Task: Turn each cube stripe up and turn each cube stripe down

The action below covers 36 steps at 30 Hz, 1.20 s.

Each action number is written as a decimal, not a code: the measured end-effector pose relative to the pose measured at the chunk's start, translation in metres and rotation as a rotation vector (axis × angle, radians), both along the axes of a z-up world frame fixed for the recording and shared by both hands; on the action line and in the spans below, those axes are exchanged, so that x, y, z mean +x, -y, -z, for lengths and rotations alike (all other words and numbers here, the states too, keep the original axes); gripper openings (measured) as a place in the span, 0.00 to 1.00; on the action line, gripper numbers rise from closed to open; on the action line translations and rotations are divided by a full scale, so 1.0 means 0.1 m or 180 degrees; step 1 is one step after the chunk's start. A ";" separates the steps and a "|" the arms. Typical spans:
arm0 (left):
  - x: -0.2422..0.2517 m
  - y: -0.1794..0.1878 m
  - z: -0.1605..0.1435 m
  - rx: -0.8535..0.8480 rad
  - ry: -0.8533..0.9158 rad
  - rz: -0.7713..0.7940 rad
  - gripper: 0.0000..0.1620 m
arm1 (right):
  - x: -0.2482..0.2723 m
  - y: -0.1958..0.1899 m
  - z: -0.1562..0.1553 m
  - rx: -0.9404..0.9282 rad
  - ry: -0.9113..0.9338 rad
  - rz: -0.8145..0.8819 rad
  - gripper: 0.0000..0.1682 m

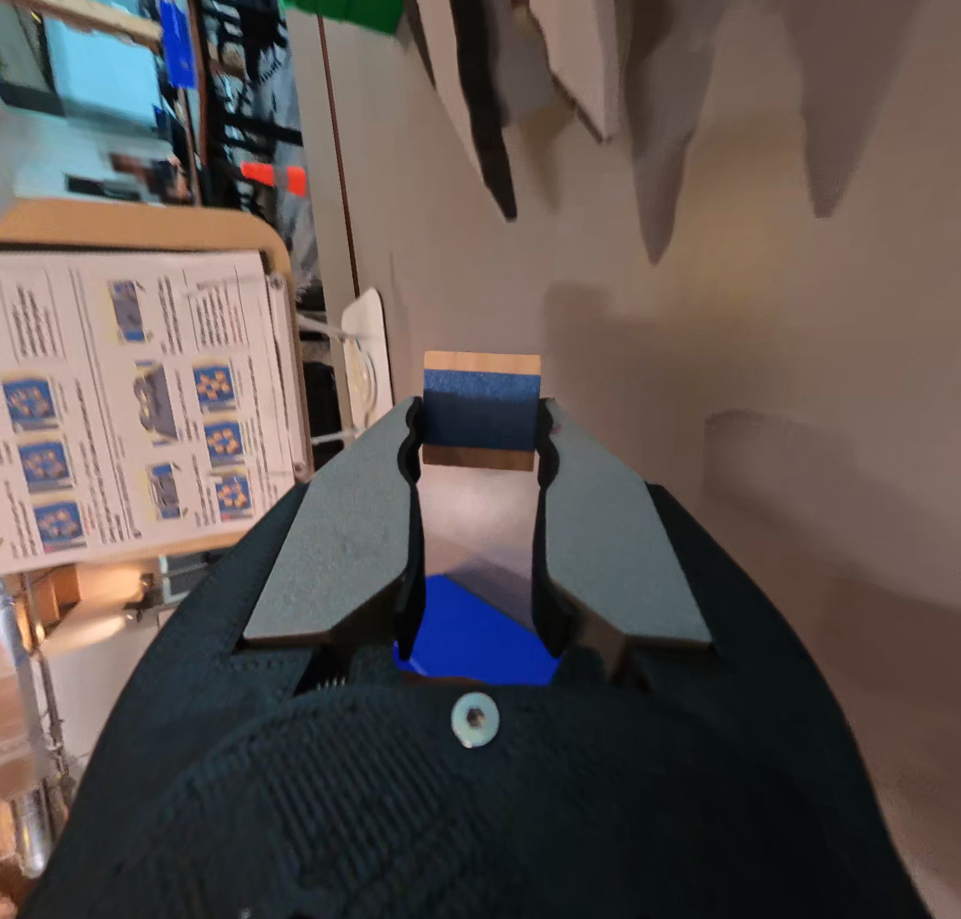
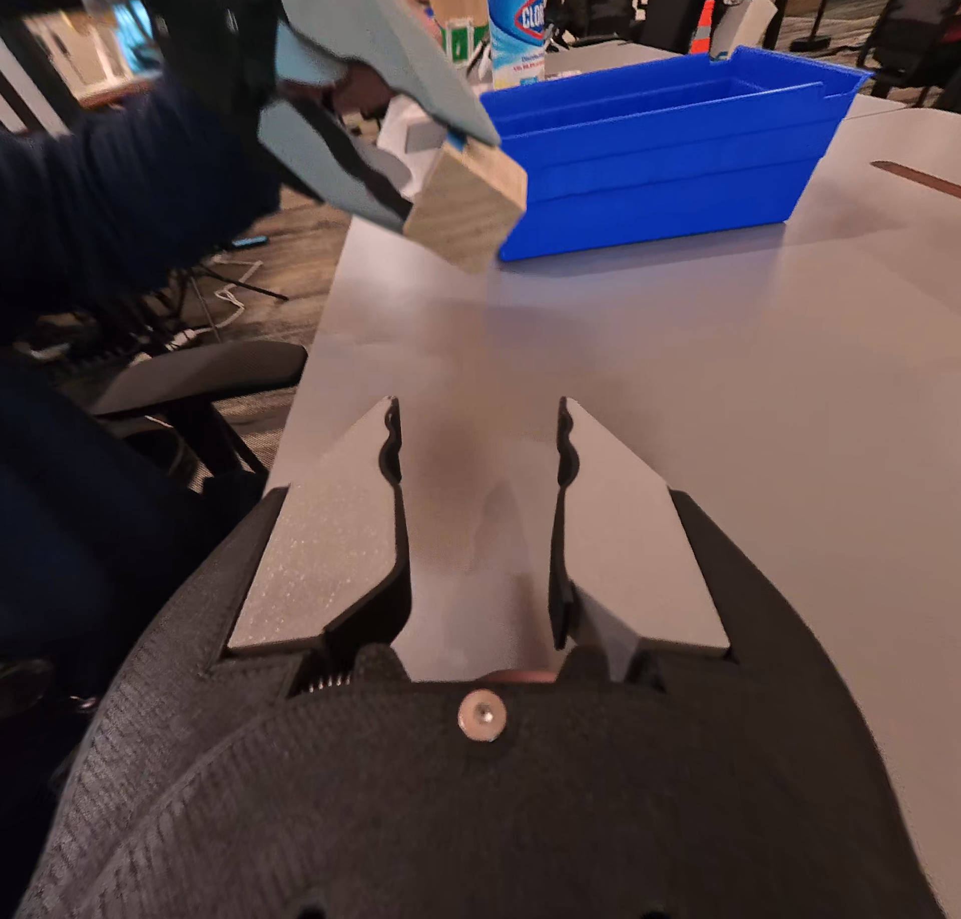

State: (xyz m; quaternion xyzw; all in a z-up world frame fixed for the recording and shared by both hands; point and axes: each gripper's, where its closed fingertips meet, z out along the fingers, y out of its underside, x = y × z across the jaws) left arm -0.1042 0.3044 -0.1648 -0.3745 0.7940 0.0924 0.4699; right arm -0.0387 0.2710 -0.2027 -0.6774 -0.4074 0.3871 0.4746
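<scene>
Above the smooth grey table, the left gripper is clamped on a wooden cube — its matte blue stripe faces the camera, bare wood at both edges; the cube hangs clear of the tabletop, near a glossy blue plastic bin; the right gripper stands spread apart, its wavy black pads holding nothing.

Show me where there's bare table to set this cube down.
Bare grey tabletop runs from the open right hand-held gripper to the blue plastic bin. It is crowded at the bin's left end, where the left hand-held gripper holds the blue-striped wooden cube in the air.
</scene>
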 end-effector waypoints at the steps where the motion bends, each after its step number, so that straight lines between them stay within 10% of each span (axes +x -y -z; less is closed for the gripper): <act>1: 0.11 0.03 0.02 0.0039 0.0064 0.0060 0.26 | 0.00 0.00 -0.02 -0.0032 -0.0057 -0.0010 0.35; 23: 0.92 0.17 0.38 0.0013 0.0750 0.0328 0.26 | 0.18 -0.18 -0.01 -0.1121 -0.0721 0.0034 0.26; 36: 0.87 0.35 0.22 -0.1114 0.1392 0.0689 0.25 | 0.13 0.02 -0.19 -0.1476 -0.1204 -0.0517 0.26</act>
